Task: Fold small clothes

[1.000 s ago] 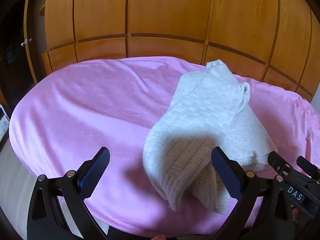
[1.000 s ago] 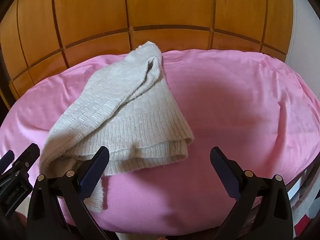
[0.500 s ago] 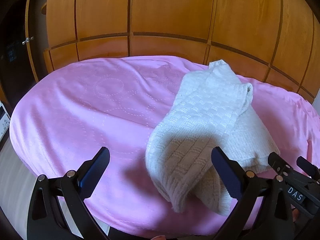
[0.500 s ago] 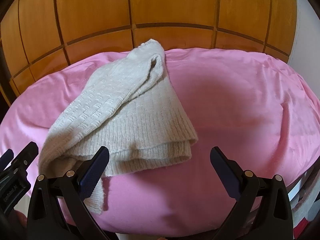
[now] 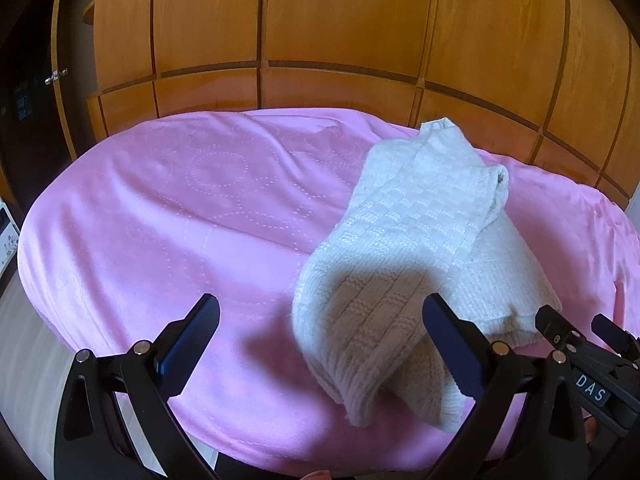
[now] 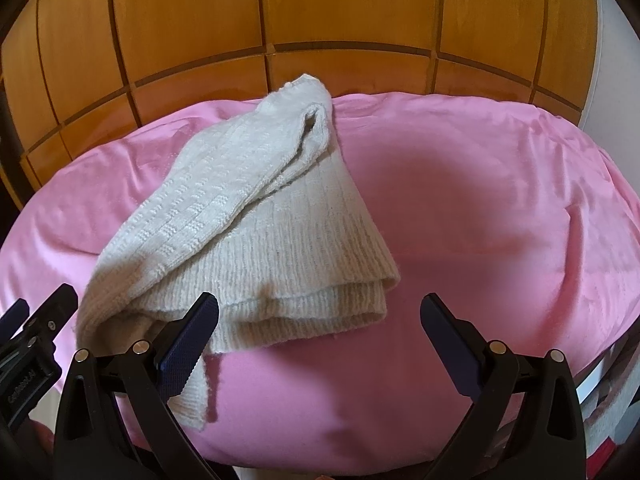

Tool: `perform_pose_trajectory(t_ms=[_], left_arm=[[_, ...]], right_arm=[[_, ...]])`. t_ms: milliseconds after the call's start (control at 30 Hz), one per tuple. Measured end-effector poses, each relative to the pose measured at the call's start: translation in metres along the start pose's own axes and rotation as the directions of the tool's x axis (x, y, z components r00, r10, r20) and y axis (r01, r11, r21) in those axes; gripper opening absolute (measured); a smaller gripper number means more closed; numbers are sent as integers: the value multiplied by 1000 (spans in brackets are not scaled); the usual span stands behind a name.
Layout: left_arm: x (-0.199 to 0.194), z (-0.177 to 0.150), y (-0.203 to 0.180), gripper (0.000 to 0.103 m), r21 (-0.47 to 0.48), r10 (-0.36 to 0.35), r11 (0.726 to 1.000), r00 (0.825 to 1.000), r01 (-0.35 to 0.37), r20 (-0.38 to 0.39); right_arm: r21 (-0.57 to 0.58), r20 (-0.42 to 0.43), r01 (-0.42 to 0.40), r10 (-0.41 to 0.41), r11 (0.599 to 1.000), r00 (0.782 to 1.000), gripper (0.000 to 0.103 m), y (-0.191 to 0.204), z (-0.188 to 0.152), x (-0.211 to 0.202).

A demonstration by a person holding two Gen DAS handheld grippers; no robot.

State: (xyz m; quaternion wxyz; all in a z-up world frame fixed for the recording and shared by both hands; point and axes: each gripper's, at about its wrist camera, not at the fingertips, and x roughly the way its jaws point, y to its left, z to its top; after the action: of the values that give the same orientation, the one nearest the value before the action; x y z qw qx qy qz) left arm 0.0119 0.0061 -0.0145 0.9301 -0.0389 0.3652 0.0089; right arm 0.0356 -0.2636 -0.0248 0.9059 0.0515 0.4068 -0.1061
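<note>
A cream knitted sweater (image 5: pixel 420 248) (image 6: pixel 256 232) lies folded in a loose bundle on the pink blanket (image 5: pixel 180 208) (image 6: pixel 480 208). One end droops over the near edge of the bed. My left gripper (image 5: pixel 320 332) is open, hovering near the bed's front edge, its right finger just in front of the sweater's near end. My right gripper (image 6: pixel 320 328) is open too, with its left finger in front of the sweater's ribbed hem. Neither gripper holds anything. Each gripper shows at the side of the other's view.
A wooden panelled wardrobe (image 5: pixel 320 32) (image 6: pixel 320 12) stands right behind the bed. A dark opening (image 5: pixel 24 100) lies at far left, and a white wall (image 6: pixel 612 60) at far right. Pink blanket lies bare left and right of the sweater.
Both views have drifted a little closer to the bed. The sweater lies as before, and both grippers stay open.
</note>
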Motion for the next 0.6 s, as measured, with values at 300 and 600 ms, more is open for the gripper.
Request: perform_pose_trajectory(t_ms=[300,600], left_arm=[[1,0,3,101,-8,3,1000,1000,-3,4],[0,-2,5,101,-20,5,1000,1000,-5,7]], right_arm=[[-5,-2,-5,5,1000,1000,100,1,-2,0],[-9,-15,-12,11,1000,1000,100,2,-2,2]])
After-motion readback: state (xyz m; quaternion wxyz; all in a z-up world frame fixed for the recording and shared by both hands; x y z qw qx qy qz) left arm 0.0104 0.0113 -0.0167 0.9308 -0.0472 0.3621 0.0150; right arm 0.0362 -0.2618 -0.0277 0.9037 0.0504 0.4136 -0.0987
